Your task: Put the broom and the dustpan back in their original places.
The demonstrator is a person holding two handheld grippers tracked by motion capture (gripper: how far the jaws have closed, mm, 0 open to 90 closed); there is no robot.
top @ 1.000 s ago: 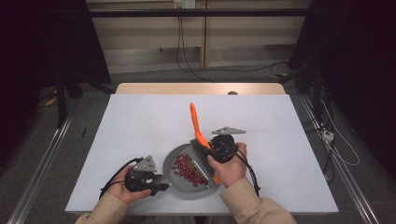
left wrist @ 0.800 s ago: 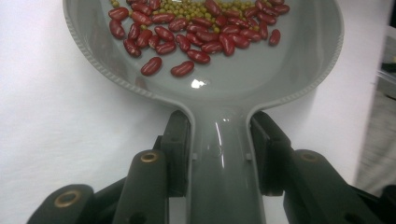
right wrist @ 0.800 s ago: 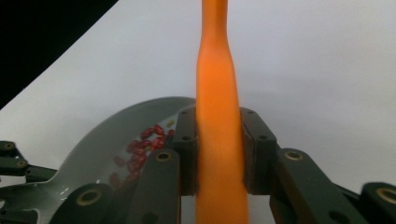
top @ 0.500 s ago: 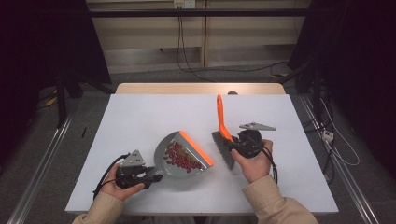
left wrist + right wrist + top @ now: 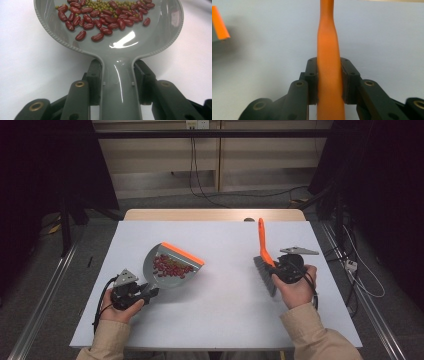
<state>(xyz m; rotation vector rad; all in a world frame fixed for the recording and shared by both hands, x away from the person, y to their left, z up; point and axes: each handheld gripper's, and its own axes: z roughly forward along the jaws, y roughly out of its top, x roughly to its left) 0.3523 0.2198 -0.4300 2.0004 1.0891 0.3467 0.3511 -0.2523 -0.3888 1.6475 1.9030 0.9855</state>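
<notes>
On the left of the white tabletop (image 5: 220, 310), the left tongs (image 5: 150, 292) pinch the handle of a grey dustpan (image 5: 172, 265) holding red beans (image 5: 170, 266) and small green peas (image 5: 100, 5). Well apart to the right, the right tongs (image 5: 275, 268) pinch the orange handle of a brush (image 5: 263, 255), bristles toward the person.

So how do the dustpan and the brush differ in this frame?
The dustpan is grey with an orange lip and holds red and small green beans; the brush has an orange handle and grey bristles. The left gripper holds the dustpan, the right gripper the brush. Both are clamped by their handles.
</notes>
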